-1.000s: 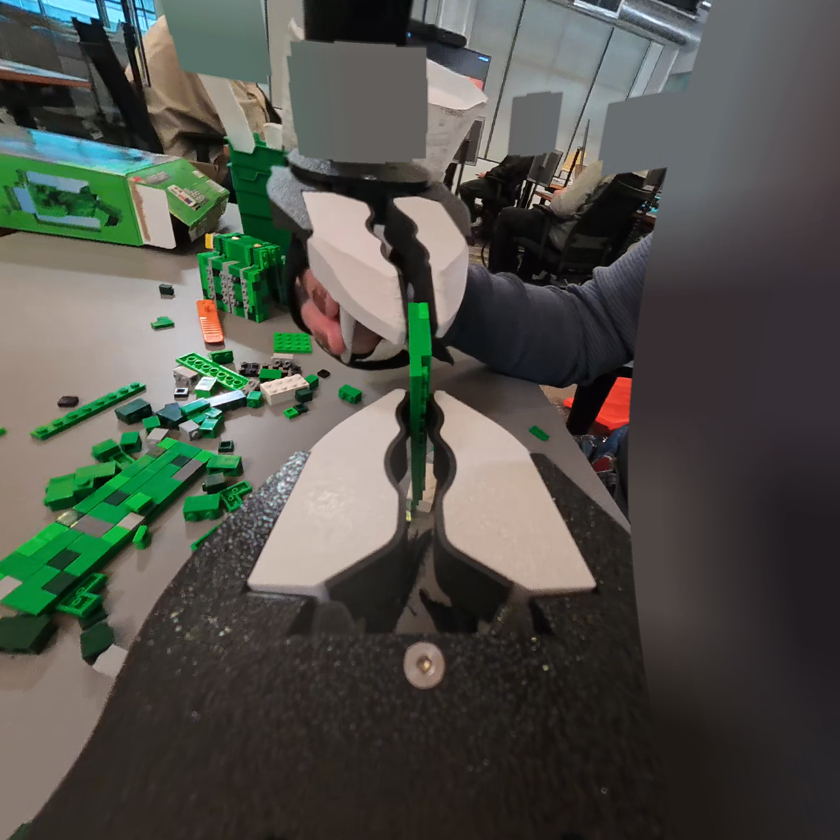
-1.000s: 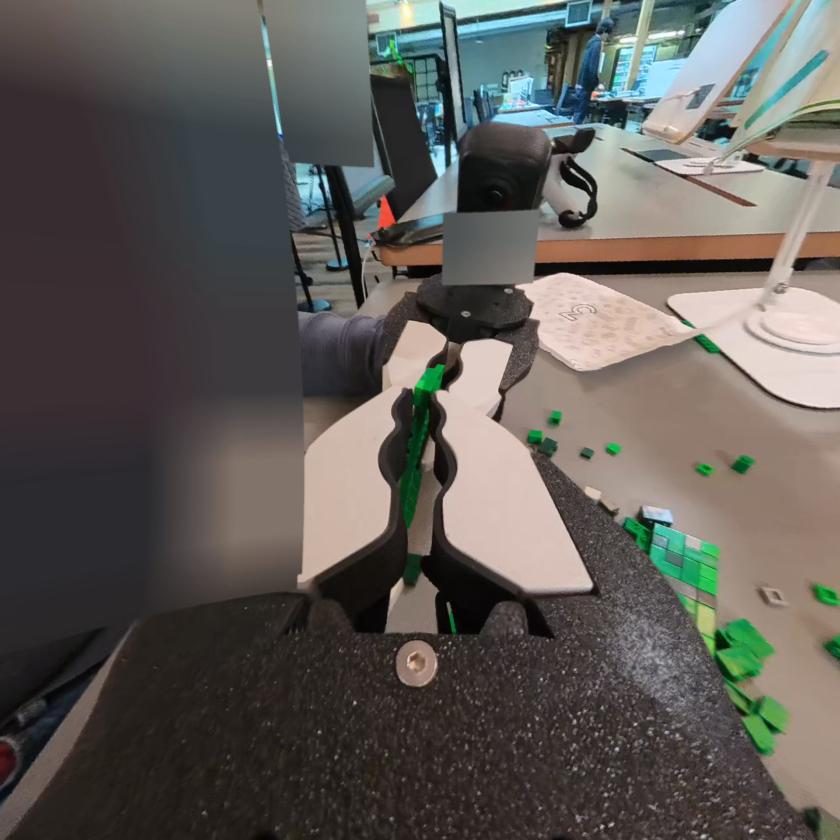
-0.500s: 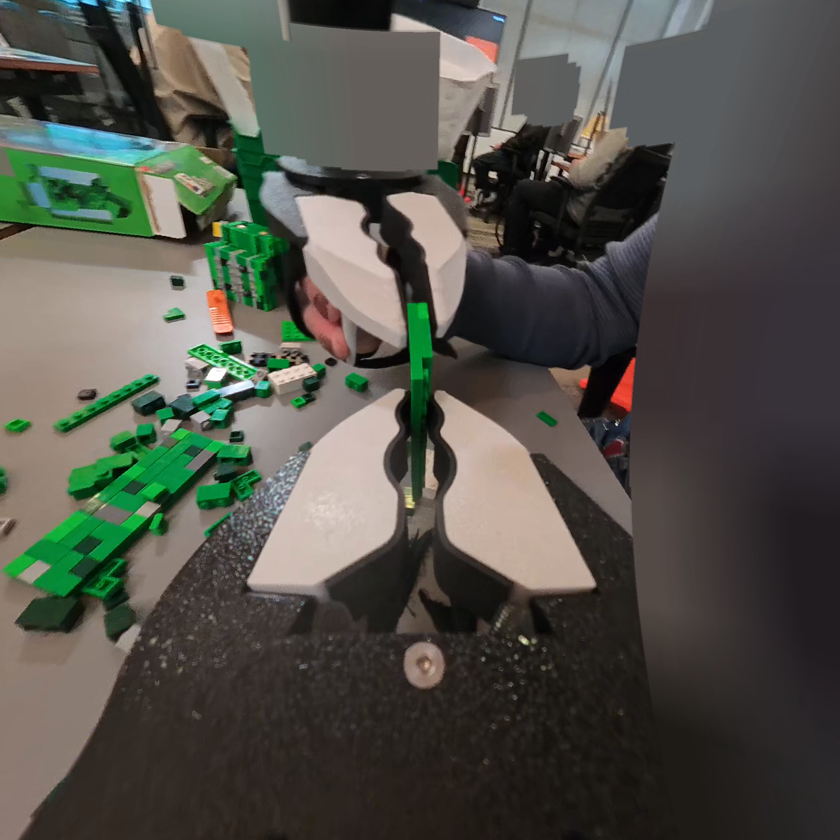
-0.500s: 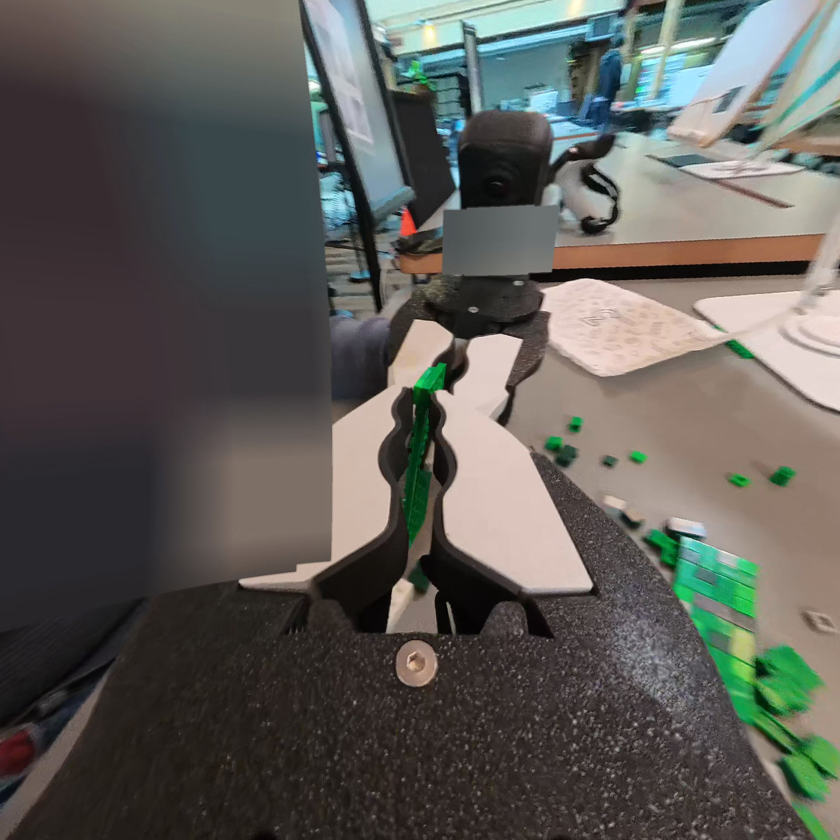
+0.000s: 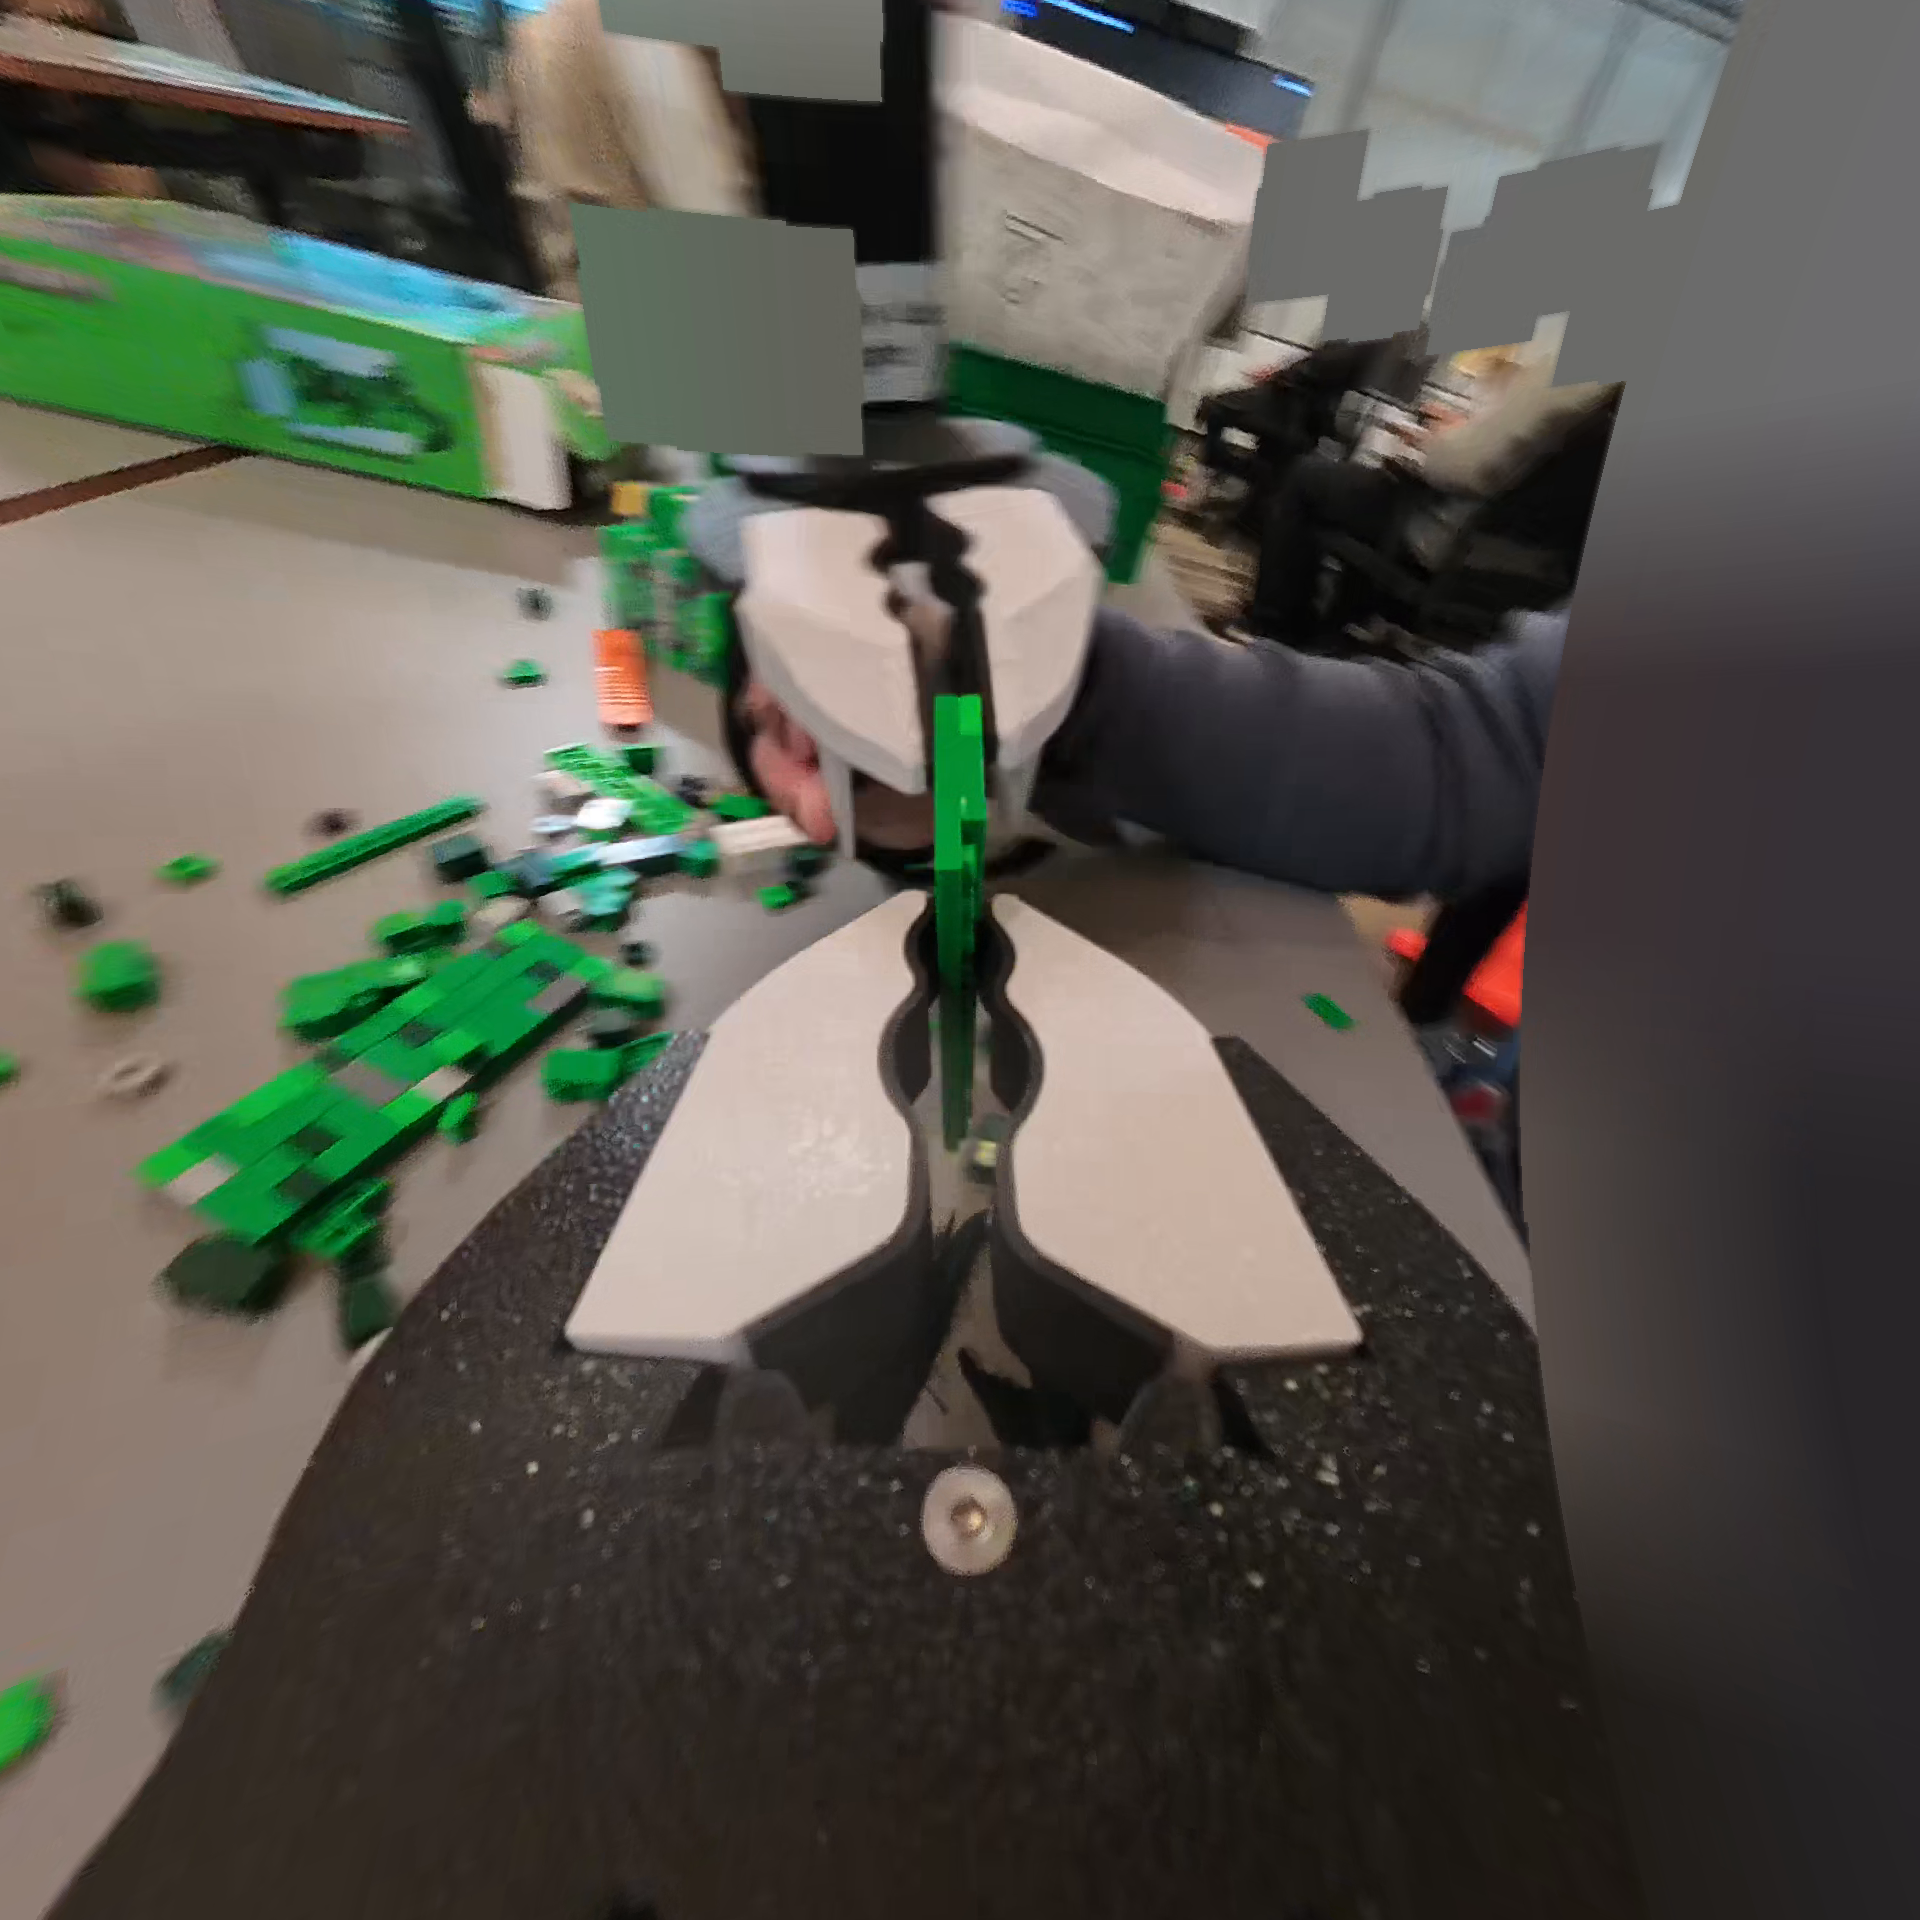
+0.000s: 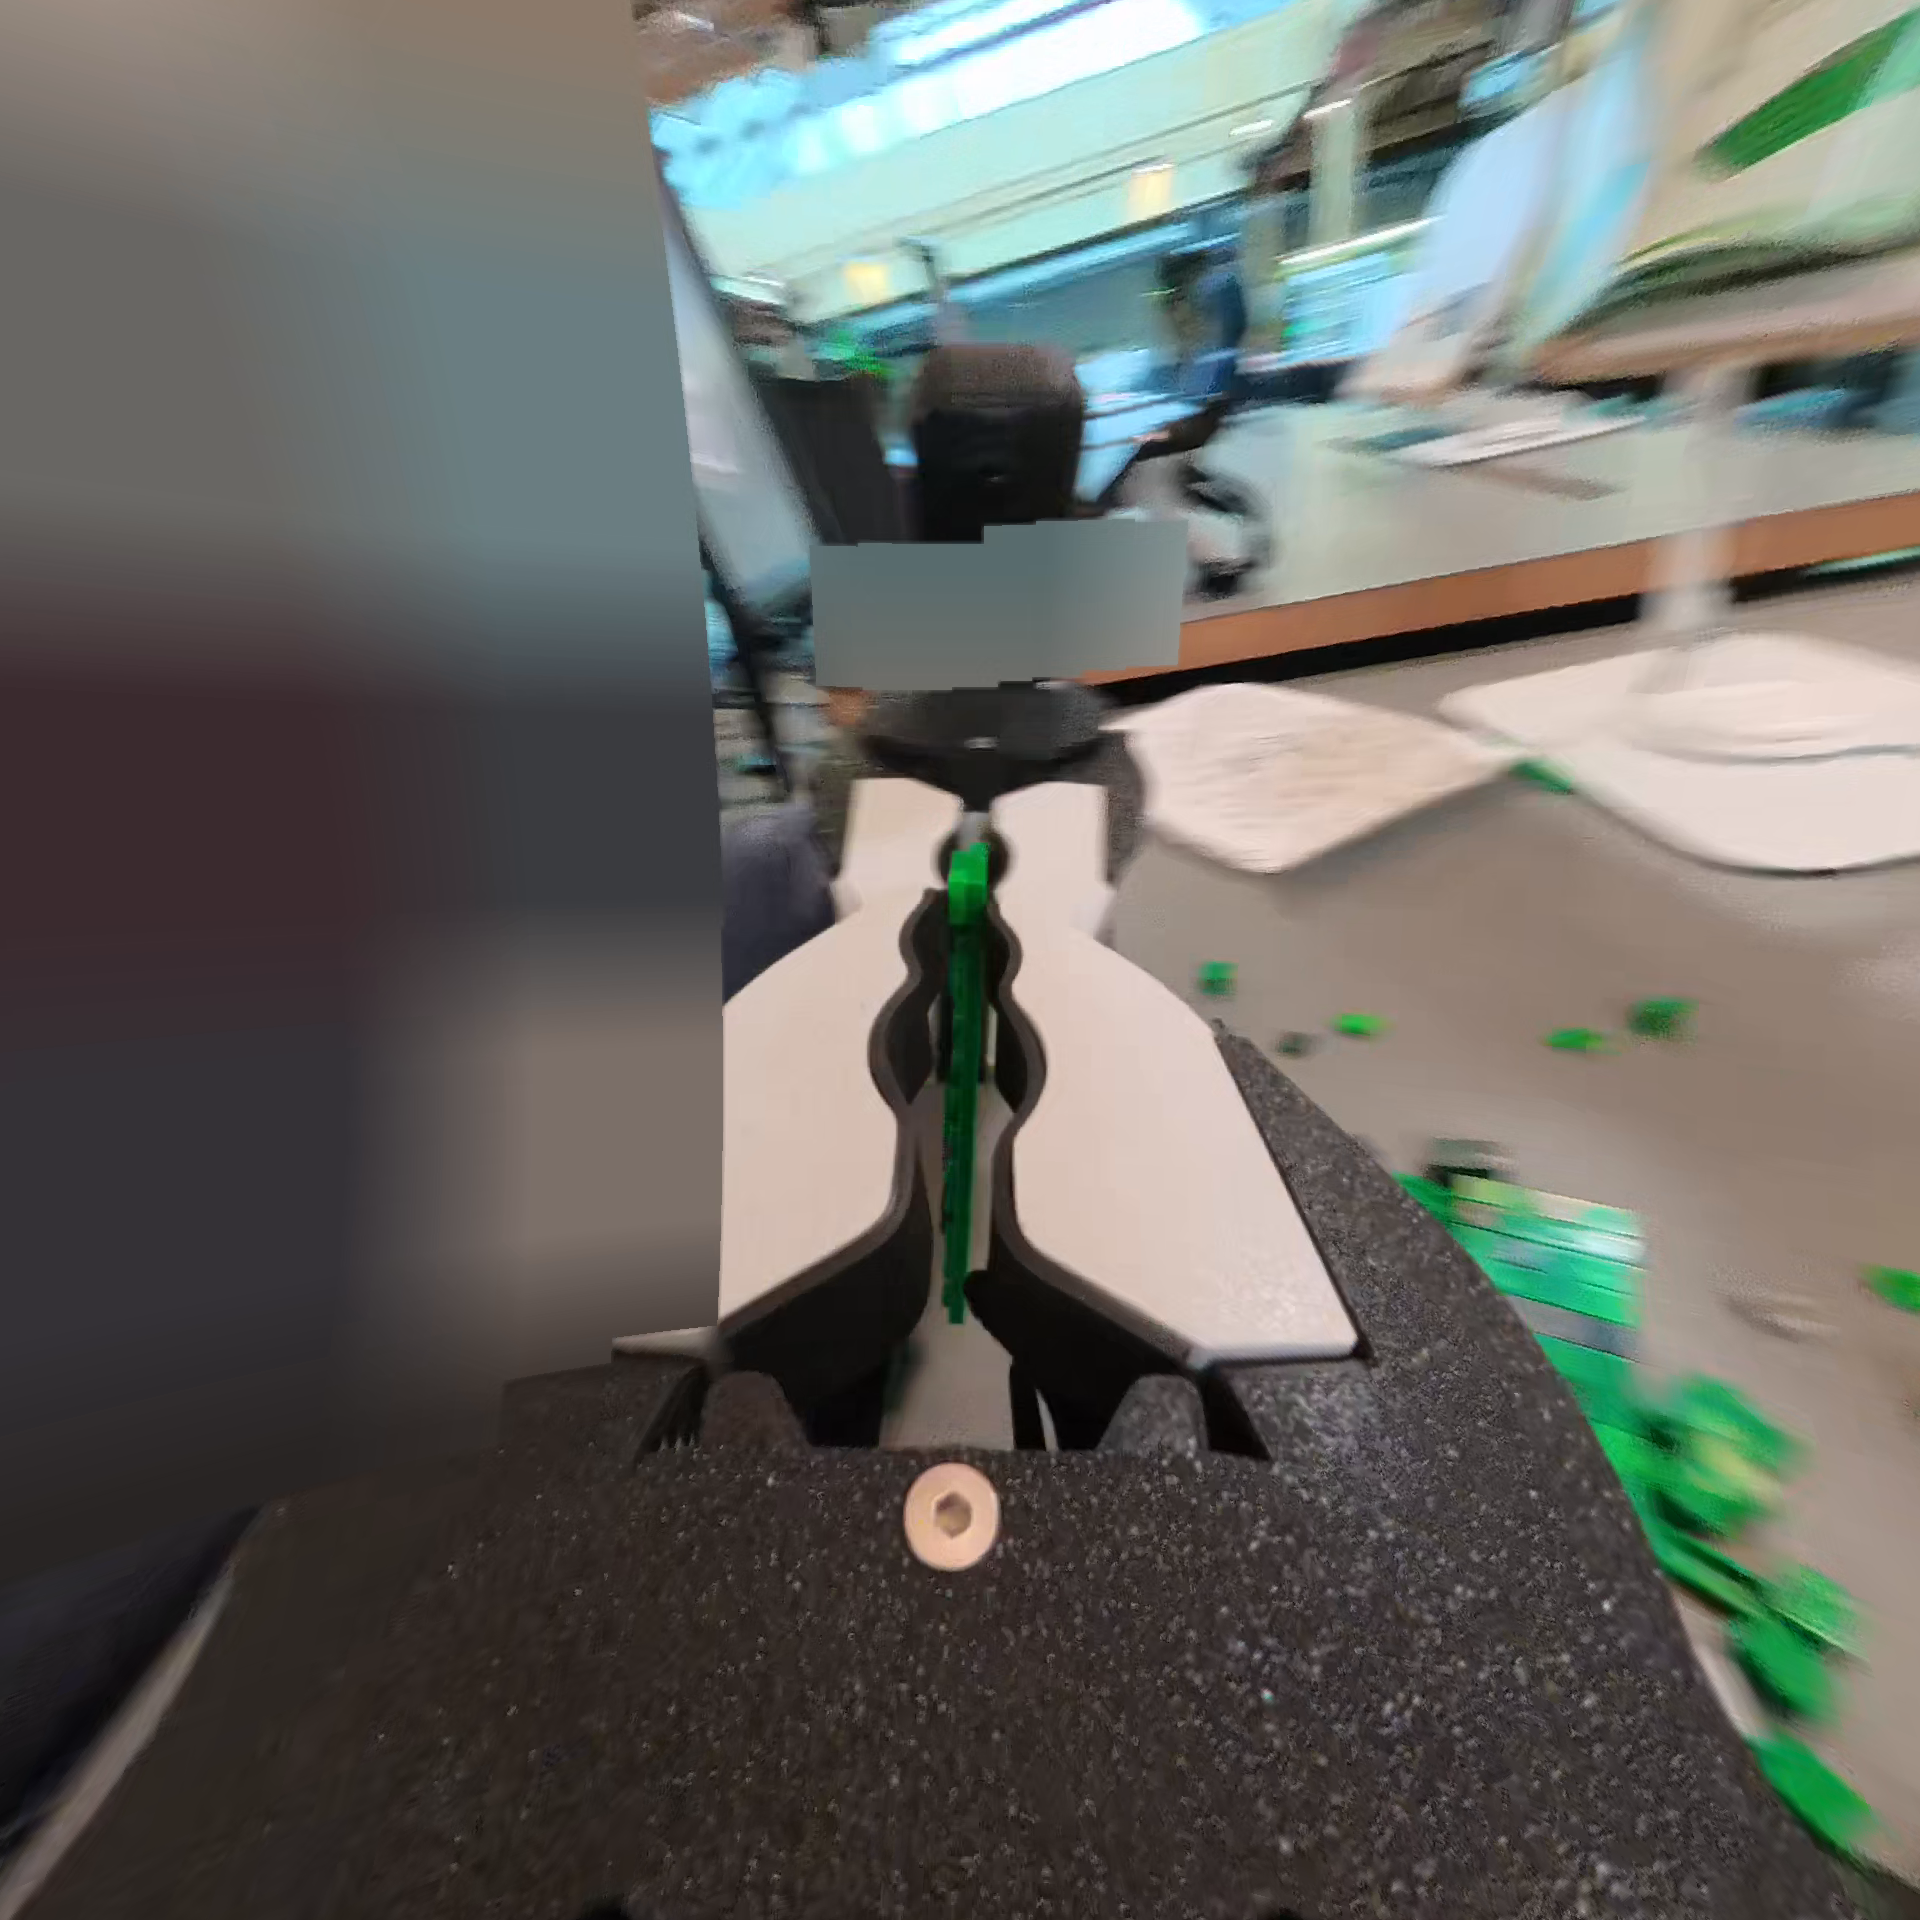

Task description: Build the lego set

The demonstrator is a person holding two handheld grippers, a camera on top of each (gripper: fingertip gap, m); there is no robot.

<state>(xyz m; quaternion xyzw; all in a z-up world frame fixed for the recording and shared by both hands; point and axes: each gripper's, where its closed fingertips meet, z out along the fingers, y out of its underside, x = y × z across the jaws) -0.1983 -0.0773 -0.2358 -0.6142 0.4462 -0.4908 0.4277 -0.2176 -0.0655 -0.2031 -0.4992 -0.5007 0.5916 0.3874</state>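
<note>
Both tongs are gripping one thin green plate assembly (image 5: pixel 958 831) edge-on, held in the air above the tabletop (image 5: pixel 239 665): left tongs (image 5: pixel 956 935) on the near end, right tongs (image 6: pixel 971 935) on the other. It's prob. light and stiff, but studs could pop apart if twisted; best gripping flat faces near the ends. Stud detail, plate length and the loose bricks (image 5: pixel 416 1018) are blurring out w/ motion.

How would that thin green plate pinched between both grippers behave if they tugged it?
The green plate looks thin and flat, so probably stiff and light. The left gripper and right gripper grip opposite ends edge-on; being stacked pieces, it might snap apart.
</note>
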